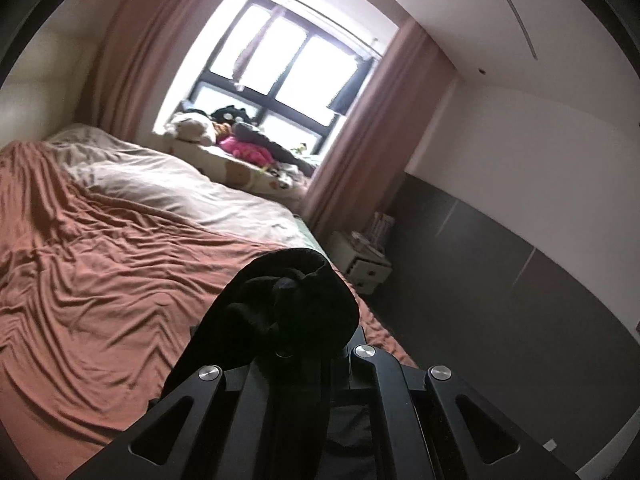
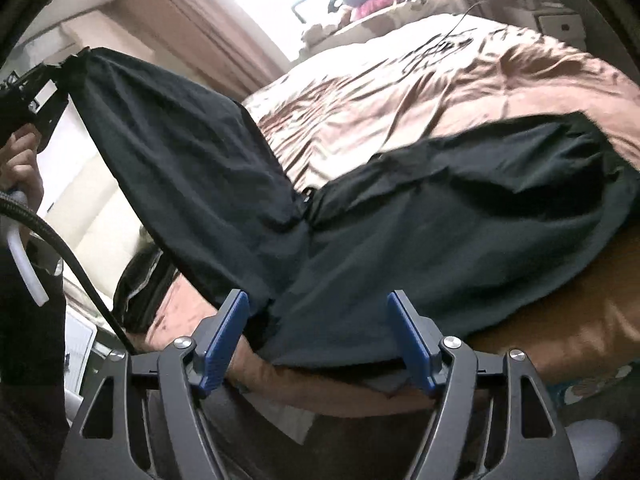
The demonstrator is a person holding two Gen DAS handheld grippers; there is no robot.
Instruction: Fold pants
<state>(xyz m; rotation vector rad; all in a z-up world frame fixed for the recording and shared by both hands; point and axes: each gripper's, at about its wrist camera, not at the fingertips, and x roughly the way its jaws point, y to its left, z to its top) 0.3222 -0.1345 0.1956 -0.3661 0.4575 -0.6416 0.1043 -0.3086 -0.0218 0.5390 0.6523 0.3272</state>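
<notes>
The black pants (image 2: 400, 220) lie partly on the bed's rust-brown cover (image 2: 440, 92). One leg rises to the upper left, where my left gripper (image 2: 60, 68), in a person's hand (image 2: 20, 168), is shut on its end. In the left wrist view that fabric (image 1: 280, 292) bunches over the left gripper (image 1: 296, 320) and hides its fingertips. At the bed's near edge my right gripper (image 2: 320, 320) stands open. Its blue pads (image 2: 228, 328) are spread wide with the pants' edge lying loose between them.
A window sill with stuffed toys (image 1: 224, 132) runs past the bed's far end, between pink curtains (image 1: 360, 140). A white nightstand (image 1: 366, 268) stands beside the bed by a dark wall panel. A black hose (image 2: 80, 272) hangs from the left hand. A thin cord (image 2: 452, 36) lies on the bed.
</notes>
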